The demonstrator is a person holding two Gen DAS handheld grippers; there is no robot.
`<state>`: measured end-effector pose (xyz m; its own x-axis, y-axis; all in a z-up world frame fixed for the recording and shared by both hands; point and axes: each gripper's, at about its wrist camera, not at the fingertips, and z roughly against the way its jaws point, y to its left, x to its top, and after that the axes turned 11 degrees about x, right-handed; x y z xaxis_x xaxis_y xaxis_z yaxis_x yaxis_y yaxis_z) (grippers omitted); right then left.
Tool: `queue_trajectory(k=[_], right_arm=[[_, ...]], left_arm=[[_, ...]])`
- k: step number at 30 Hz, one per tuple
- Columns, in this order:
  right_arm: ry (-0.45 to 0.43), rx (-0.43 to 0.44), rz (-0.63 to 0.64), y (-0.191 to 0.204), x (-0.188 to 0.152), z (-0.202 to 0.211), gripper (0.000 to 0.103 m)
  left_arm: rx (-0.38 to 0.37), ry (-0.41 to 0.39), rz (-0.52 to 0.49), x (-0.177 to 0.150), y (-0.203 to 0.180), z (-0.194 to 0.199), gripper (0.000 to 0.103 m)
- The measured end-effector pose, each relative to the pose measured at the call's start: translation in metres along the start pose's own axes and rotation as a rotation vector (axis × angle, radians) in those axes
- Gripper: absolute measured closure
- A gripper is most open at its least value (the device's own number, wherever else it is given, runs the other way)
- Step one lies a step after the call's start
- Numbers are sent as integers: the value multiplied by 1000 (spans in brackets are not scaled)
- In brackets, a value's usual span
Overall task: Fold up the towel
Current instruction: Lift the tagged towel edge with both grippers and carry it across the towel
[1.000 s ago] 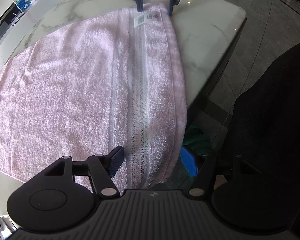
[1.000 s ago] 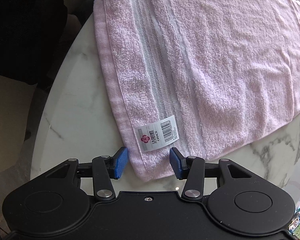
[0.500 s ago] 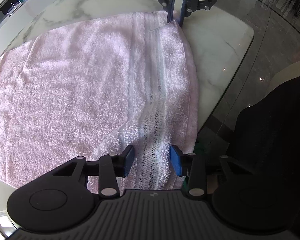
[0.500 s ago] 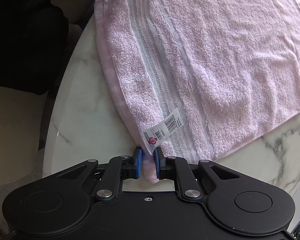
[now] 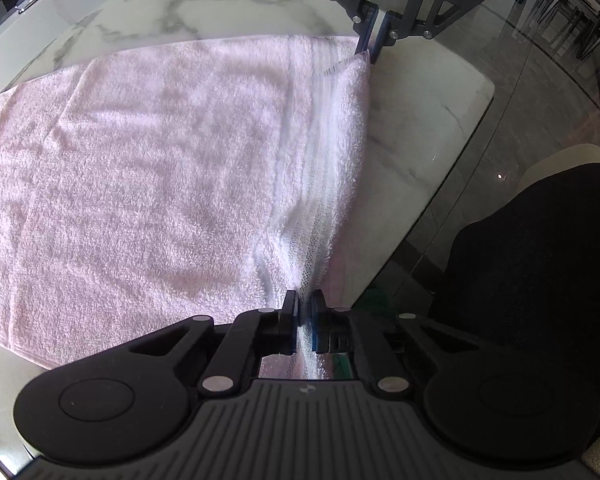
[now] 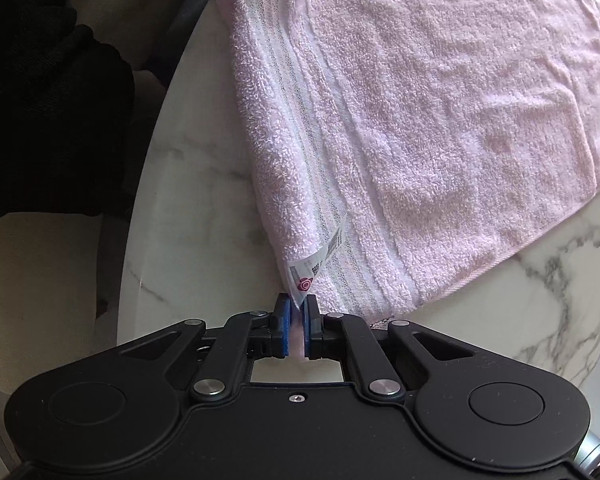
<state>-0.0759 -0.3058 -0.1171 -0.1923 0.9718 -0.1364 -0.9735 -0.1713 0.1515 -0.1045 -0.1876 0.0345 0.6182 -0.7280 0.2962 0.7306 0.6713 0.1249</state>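
A pink towel (image 5: 160, 168) lies spread on a white marble table (image 5: 416, 120). My left gripper (image 5: 303, 322) is shut on the towel's near corner by its woven stripe. My right gripper (image 6: 296, 326) is shut on the other corner of the same short edge, where a white label (image 6: 320, 260) hangs. Both corners are lifted, so the edge between them rises off the table. The towel fills the right wrist view (image 6: 440, 100). The right gripper also shows at the top of the left wrist view (image 5: 370, 48).
The table edge (image 5: 452, 168) runs just right of the lifted towel edge, with dark tiled floor beyond. A black chair back (image 5: 540, 264) stands close to that edge. Marble table surface (image 6: 196, 216) shows left of the towel in the right wrist view.
Both grippers closed on the towel's corners, the right first, then the left. They have since lifted the short edge off the table.
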Motion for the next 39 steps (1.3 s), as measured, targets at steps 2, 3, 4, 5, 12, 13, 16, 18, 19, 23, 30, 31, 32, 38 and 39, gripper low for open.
queue_trajectory(k=[2, 3, 4, 5, 12, 13, 16, 18, 19, 23, 30, 31, 32, 38, 39], right_arm=[[-6, 14, -6, -5, 17, 13, 98], [-9, 21, -8, -5, 24, 19, 98], [-13, 27, -9, -2, 30, 22, 98], [-19, 35, -11, 0, 35, 27, 98], [-76, 69, -17, -12, -14, 75, 99], [-90, 72, -20, -9, -52, 90, 99], [-140, 60, -45, -8, -111, 101, 99], [-197, 50, -84, -12, -112, 113, 99], [-220, 44, -99, -17, -112, 117, 99], [-311, 29, -216, -27, -106, 141, 99], [-424, 71, -271, -23, -102, 190, 99], [-436, 74, -276, -23, -100, 194, 99], [-449, 80, -274, -22, -99, 200, 99], [-508, 147, -265, -13, -108, 228, 99], [-516, 160, -267, -9, -112, 236, 99]], left_arm=[[-8, -3, -20, -5, 0, 10, 98], [-11, -4, -27, -6, 1, 14, 98], [-14, -6, -34, -9, 2, 18, 98], [-15, -8, -40, -11, 3, 24, 98], [18, -26, -59, -24, 24, 54, 98], [30, -29, -62, -25, 28, 59, 98], [65, -37, -63, -28, 39, 72, 98], [87, -41, -60, -30, 45, 83, 98], [96, -42, -58, -32, 49, 86, 98], [141, -46, -55, -36, 66, 102, 98], [172, -59, -96, -29, 85, 120, 98], [171, -62, -109, -27, 87, 124, 98], [171, -63, -120, -27, 88, 128, 98], [152, -67, -155, -22, 99, 141, 98], [153, -68, -164, -20, 102, 144, 98]])
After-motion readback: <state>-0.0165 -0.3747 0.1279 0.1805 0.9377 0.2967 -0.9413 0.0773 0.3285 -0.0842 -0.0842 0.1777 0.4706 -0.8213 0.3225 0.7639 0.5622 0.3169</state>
